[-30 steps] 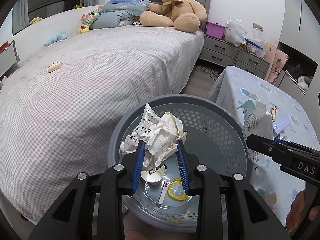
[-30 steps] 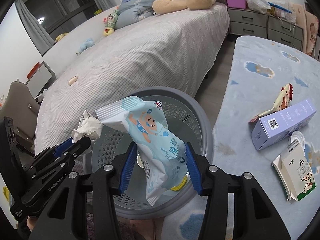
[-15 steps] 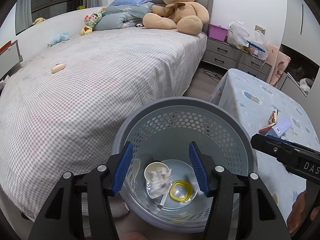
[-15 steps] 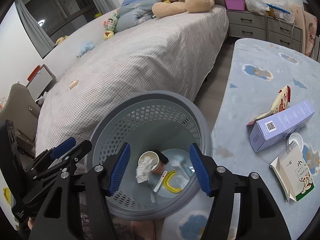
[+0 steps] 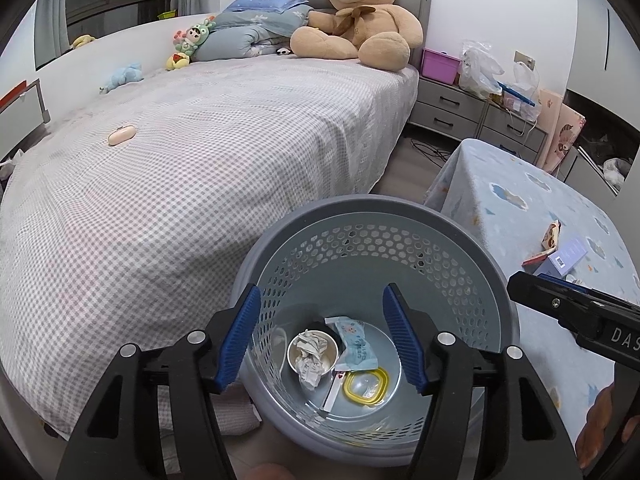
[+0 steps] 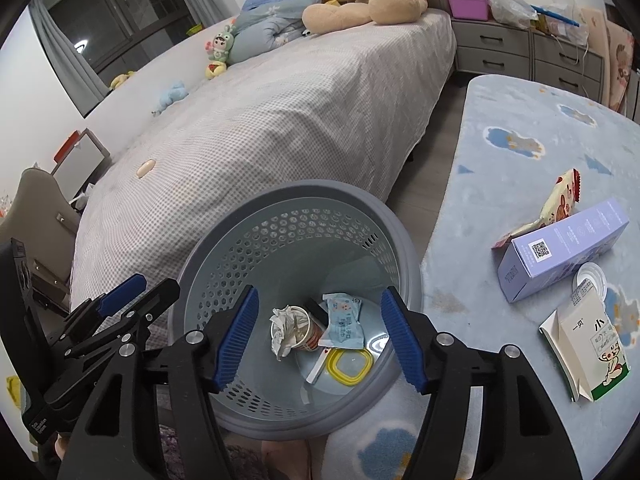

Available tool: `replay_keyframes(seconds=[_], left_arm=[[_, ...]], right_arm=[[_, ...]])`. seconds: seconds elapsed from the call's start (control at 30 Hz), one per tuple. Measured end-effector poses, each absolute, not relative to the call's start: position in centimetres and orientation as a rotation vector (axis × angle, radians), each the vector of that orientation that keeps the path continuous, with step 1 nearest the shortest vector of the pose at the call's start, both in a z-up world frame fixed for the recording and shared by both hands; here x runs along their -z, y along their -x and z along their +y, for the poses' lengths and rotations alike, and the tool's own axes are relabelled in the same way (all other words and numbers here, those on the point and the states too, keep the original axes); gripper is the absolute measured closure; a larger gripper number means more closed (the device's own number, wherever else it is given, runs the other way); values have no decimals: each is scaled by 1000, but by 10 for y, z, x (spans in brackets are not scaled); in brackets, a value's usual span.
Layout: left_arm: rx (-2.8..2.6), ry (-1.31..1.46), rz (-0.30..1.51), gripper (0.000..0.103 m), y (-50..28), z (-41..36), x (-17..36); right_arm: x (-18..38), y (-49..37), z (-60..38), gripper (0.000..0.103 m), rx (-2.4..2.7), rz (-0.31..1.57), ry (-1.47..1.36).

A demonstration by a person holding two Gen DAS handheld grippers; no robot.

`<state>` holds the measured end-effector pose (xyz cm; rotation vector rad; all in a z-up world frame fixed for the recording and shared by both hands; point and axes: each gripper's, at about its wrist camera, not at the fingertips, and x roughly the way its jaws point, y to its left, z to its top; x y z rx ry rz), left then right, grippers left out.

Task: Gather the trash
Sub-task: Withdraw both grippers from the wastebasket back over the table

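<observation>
Black fingers point(image 5: 416, 356) (blue ribbed pads)

the right gripper point(image 5: 576, 312) reads "das", perhaps cut off.

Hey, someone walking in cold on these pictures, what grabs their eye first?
Probably the big tan teddy bear at the head of the bed. Nearer, the grey perforated bin beside the bed holds crumpled paper and a blue wipes pack.

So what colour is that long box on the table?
The long box is light purple, clearest in the right wrist view.
</observation>
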<state>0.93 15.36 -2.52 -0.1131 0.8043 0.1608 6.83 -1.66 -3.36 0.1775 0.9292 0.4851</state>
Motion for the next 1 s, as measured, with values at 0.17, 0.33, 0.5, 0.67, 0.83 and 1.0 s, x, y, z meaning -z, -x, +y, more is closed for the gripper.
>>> replay_keyframes(seconds=[0.17, 0.33, 0.5, 0.67, 0.83, 1.0], left_arm=[[-162, 113, 804, 41, -10, 153, 25], [-164, 113, 803, 40, -10, 154, 25], [-163, 114, 803, 38, -10, 154, 25], [-160, 114, 803, 37, -10, 154, 25], [-158, 111, 800, 37, -11, 151, 22], [-157, 108, 800, 37, -12, 149, 21]], right_arm=[[33, -68, -17, 40, -485, 929, -177], [34, -68, -17, 40, -485, 929, -177], [34, -68, -17, 38, -483, 928, -178], [34, -68, -20, 38, -479, 927, -178], [34, -67, -23, 36, -477, 924, -178], [33, -66, -27, 36, -471, 920, -180]])
